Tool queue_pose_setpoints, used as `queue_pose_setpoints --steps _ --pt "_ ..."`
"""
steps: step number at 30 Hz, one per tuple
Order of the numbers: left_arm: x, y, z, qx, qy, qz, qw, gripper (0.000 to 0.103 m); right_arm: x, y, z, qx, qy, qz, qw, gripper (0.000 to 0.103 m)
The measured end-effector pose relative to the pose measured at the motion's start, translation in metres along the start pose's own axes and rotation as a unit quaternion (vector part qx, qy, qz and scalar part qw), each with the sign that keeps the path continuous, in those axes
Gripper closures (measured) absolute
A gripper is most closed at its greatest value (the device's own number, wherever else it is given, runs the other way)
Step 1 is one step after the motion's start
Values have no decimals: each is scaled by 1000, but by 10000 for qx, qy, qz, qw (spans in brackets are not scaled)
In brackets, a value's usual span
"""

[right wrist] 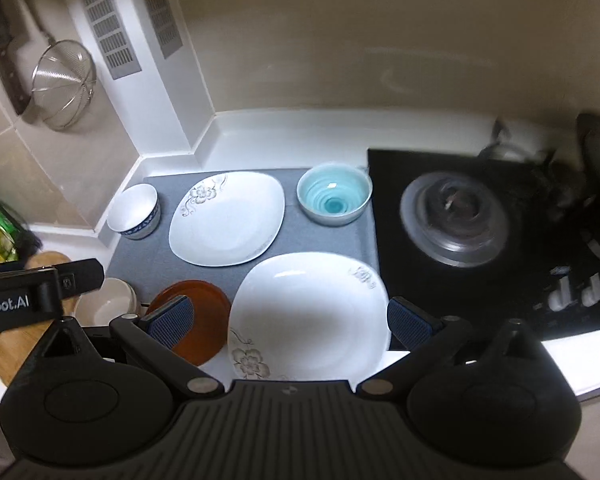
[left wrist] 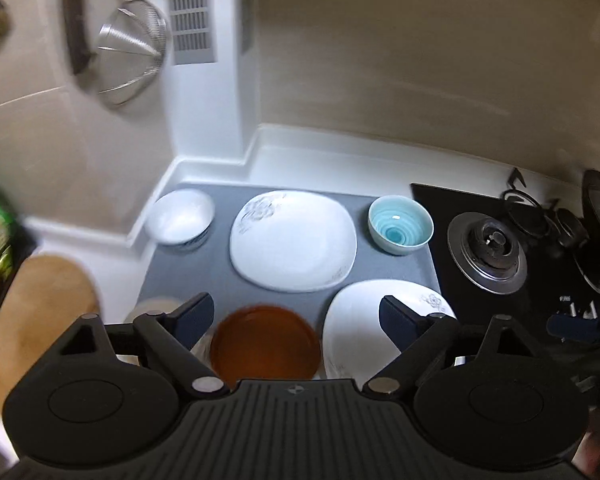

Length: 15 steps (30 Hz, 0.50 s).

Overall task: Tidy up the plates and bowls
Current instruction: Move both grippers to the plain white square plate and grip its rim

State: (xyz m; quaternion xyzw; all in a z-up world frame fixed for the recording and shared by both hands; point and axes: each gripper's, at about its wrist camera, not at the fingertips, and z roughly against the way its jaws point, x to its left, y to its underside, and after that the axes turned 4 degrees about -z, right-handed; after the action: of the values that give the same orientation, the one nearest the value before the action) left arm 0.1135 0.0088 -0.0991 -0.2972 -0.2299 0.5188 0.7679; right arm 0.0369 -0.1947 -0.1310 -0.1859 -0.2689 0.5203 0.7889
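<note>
On a grey mat [left wrist: 220,276] [right wrist: 156,256] lie two white square plates with flower prints: a far one [left wrist: 294,240] [right wrist: 228,218] and a near one [left wrist: 360,328] [right wrist: 310,312]. A small white bowl [left wrist: 180,216] [right wrist: 134,210] stands at the far left, a light blue bowl [left wrist: 400,224] [right wrist: 334,194] at the far right, a brown plate [left wrist: 264,344] [right wrist: 204,320] near the front, and a cream bowl [right wrist: 104,304] to its left. My left gripper [left wrist: 296,320] is open above the brown plate. My right gripper [right wrist: 290,324] is open above the near white plate. Both are empty.
A black gas hob [left wrist: 488,256] [right wrist: 456,216] with a burner lies to the right of the mat. A wooden board [left wrist: 36,312] lies at the left. A metal strainer [left wrist: 132,52] [right wrist: 64,84] hangs on the wall. The counter's front edge [right wrist: 580,360] is at right.
</note>
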Motion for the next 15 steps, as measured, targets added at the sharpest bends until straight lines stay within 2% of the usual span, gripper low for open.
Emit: queue_pose_setpoints --steps 2,4,5,6,7,8,9,10,11,15 --pt "8 10 -30 210 94 -212 9995 11 -20 7 -13 -122 -44 -192 9997 0" --pt "19 19 -61 632 526 -21 9966 10 -40 14 -28 -83 -107 -189 9997 0" --pt "26 22 -79 899 919 171 9916 10 -50 17 -37 2 24 -227 9997 0" --pt "32 25 -98 1249 1298 382 9829 12 -62 22 -44 -3 127 -369 9992 0" --pt "35 28 -118 1626 1613 566 9718 24 -75 26 -49 -97 148 -572 9982 0" --pt "36 32 -137 1950 1849 672 9609 43 -89 30 -55 -153 142 -780 9967 0" --pt "34 32 -156 2172 2031 702 9522 49 -102 33 -59 -182 170 -1015 9945 0" --pt "31 33 -171 2344 2224 764 9433 52 -115 35 -63 -189 133 -1227 9922 0" --pt "30 32 -188 2428 2296 784 9393 52 -126 37 -68 -183 -13 -1380 9903 1" --pt "17 20 -241 2655 2451 817 9288 52 -152 40 -90 103 -929 -1729 9805 5"
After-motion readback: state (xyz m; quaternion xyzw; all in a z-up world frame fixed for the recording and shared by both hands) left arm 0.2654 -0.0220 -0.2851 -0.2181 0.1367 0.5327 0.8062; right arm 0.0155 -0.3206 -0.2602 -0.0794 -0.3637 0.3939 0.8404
